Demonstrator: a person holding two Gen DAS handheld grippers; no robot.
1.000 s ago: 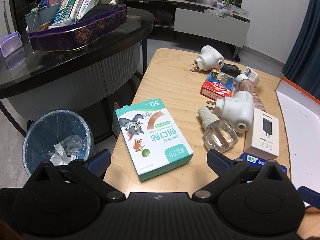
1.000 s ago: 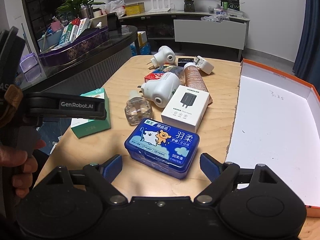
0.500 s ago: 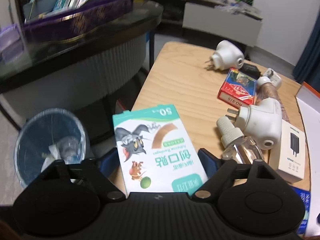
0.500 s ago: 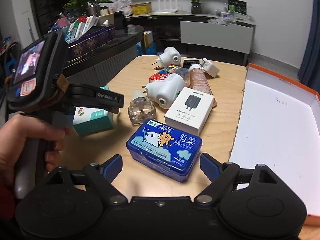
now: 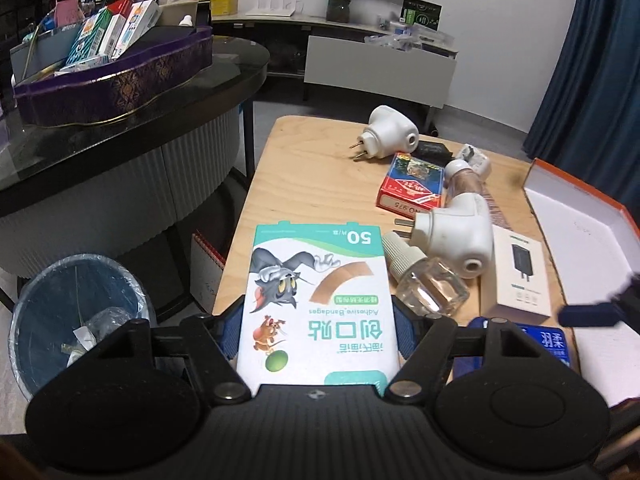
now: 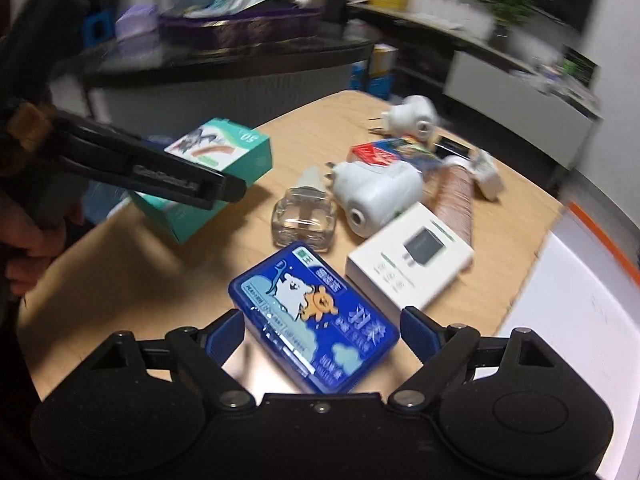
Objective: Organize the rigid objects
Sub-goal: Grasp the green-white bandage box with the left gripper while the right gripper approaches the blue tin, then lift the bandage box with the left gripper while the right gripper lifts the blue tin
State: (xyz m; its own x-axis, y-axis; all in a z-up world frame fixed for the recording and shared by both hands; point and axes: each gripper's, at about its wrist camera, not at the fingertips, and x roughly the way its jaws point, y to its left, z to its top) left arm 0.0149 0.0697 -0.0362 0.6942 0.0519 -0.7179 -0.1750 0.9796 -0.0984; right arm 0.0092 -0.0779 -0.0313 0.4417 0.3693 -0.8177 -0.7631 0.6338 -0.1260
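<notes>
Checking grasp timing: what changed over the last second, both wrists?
The left gripper moved in over the bandage box, jaws closing on its two long sides; in the right view the box looks tilted off the table. The right gripper rolled and now straddles the blue case, jaws open. Plug-in units, bottle, charger box and orange-rimmed box stayed put.

The left hand-held gripper [image 5: 318, 322] angles downward, its jaws closing with a box between the pads. The right hand-held gripper [image 6: 322, 330] also tilts down, jaws spread apart. A hand [image 6: 28, 240] grips the left one's handle.
</notes>
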